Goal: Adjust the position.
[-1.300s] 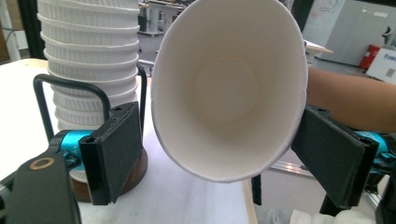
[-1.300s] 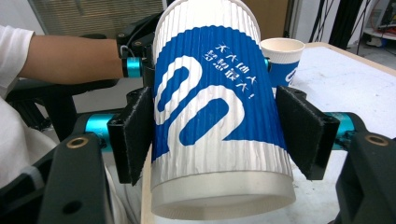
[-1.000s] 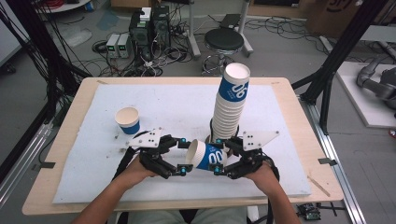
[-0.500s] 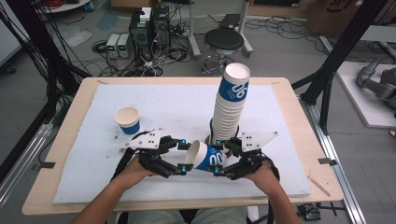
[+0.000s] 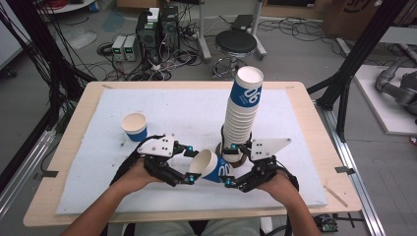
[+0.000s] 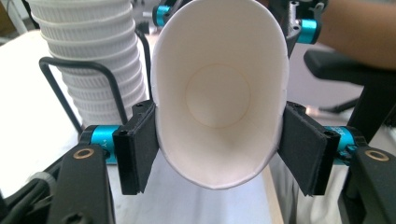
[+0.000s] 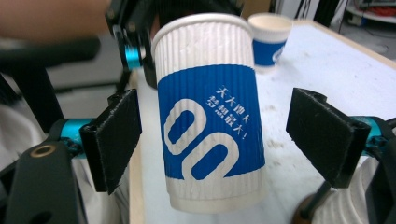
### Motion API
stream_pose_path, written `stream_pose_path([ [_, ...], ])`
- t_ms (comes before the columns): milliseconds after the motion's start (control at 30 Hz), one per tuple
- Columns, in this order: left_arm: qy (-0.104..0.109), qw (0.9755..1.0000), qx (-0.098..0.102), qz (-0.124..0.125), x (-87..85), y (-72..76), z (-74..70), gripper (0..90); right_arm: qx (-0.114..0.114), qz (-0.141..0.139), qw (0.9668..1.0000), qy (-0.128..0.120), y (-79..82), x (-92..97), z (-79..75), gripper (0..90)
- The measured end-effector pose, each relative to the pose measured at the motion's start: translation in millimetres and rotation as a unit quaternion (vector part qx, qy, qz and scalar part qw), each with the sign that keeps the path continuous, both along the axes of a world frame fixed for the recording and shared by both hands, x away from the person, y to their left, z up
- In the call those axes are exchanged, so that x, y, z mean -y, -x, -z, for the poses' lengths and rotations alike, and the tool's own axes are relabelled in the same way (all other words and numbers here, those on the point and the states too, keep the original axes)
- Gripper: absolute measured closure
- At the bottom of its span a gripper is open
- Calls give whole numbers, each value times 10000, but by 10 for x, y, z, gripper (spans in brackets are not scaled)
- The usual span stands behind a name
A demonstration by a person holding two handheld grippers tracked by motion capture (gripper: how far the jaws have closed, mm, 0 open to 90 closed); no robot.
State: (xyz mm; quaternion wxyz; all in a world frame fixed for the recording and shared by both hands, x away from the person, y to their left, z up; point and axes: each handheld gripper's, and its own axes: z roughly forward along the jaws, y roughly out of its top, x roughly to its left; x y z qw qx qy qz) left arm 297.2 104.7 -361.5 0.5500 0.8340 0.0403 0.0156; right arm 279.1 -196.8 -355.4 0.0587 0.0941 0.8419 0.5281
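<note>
Nearest me, the left gripper (image 5: 189,164) is clamped on the rim end of a paper cup (image 5: 212,166), which lies on its side above the white mat (image 5: 98,187), mouth toward the left hand. In the left gripper view both pads press the rim into an oval; the cup (image 6: 218,88) is empty, bare white inside.

The right gripper (image 5: 230,182) sits at the cup's base end. In the right gripper view its jaws stand apart on either side of the blue-banded wall of the cup (image 7: 210,116), with gaps showing on both sides: open, not touching.

Just beyond the grippers, a tall stack of cups (image 5: 241,113) stands in a black wire holder (image 6: 70,84) and leans slightly right toward its top.

Further left on the mat stands a single cup (image 5: 134,126), upright, empty, well apart from everything else.

I see bare mat around that single cup and across the far half. The wooden worktop (image 5: 314,128) edge frames the mat on all sides.
</note>
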Motion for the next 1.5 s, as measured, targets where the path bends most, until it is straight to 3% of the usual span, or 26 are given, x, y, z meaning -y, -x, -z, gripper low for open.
stream_pose_path([
  [100,-182,9998,40,12,13,-6,-43,329,115,-98,9987,494,5,-103,-36,185],
  [267,-494,9987,91,26,52,1,-97,329,195,-161,9955,913,-31,-222,-102,185],
  [533,-860,9962,121,109,99,1,-145,329,202,-348,9909,1284,-78,-370,-84,192],
  [633,-970,9951,144,131,119,10,-151,328,129,-429,9899,1342,-90,-416,-53,251],
  [900,-1054,9942,163,102,144,21,-149,308,21,-474,9888,1416,-108,-454,-8,308],
  [1133,-439,9990,-19,-39,86,10,-105,174,-28,-480,9941,968,-106,-356,4,306],
  [1233,-28,9998,-99,-159,11,8,-90,173,-92,-438,9969,647,-116,-262,5,305],
  [1367,585,9974,-185,-372,-118,17,-47,169,-106,-251,9993,257,-109,-106,-1,303],
  [1500,953,9927,-209,-707,-274,22,41,169,-119,-151,9997,-157,-67,52,8,300],
])
